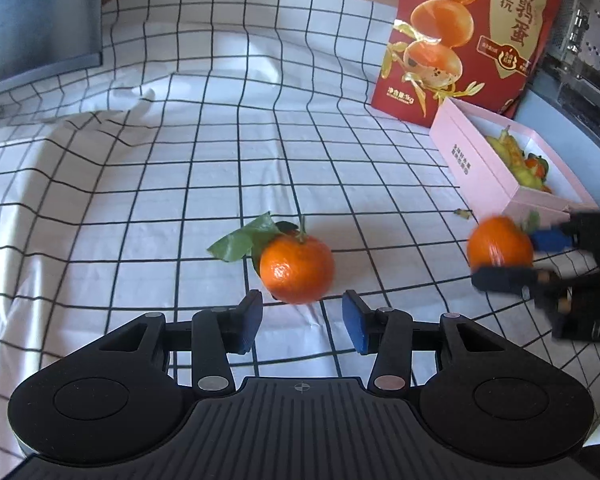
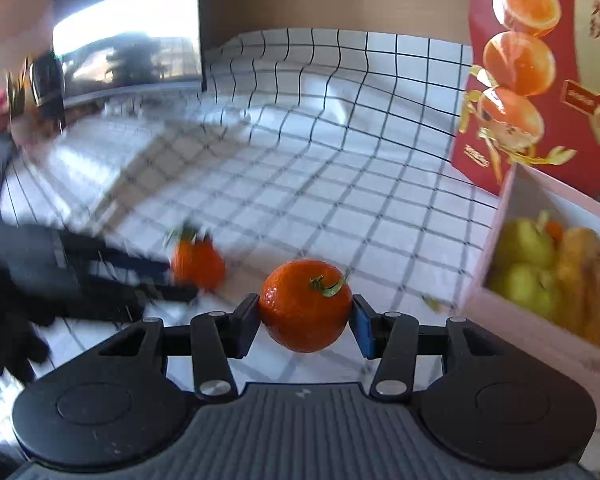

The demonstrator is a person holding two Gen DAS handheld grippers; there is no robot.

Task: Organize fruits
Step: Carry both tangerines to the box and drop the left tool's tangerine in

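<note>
Your right tool point(image 2: 305, 322) is clenched on a round orange mandarin with a short green stem point(image 2: 305, 305); both blue pads press its sides and the fruit hangs clear of the white, black-gridded cloth point(image 2: 300, 160) that covers the counter. The pink rectangular cardboard box point(image 2: 496, 264) lies just to the right, already holding green pears, a yellowish fruit and smaller orange ones.

Your left tool point(image 1: 302, 320) is released: its jaws stand wide, one on each side of a second orange mandarin bearing green leaves point(image 1: 297, 270), which rests on the cloth, and neither pad touches it. A tall red printed bag point(image 1: 468, 36) stands behind the box.

Risks from here, as judgements:
- The carried mandarin is held across its widest part by two small pads; a quick swing toward the box could let the smooth, round fruit roll out of the grip.
- Releasing it from too high could bruise the pears beneath or bounce it over the low pink wall.
- If you close the left tool off-centre, the leafy mandarin may squirt forward along the cloth; its leaves could also be caught under one pad.
- The right view is blurred on its left side, so how much room separates the two tools is uncertain; they appear near enough to collide.
</note>
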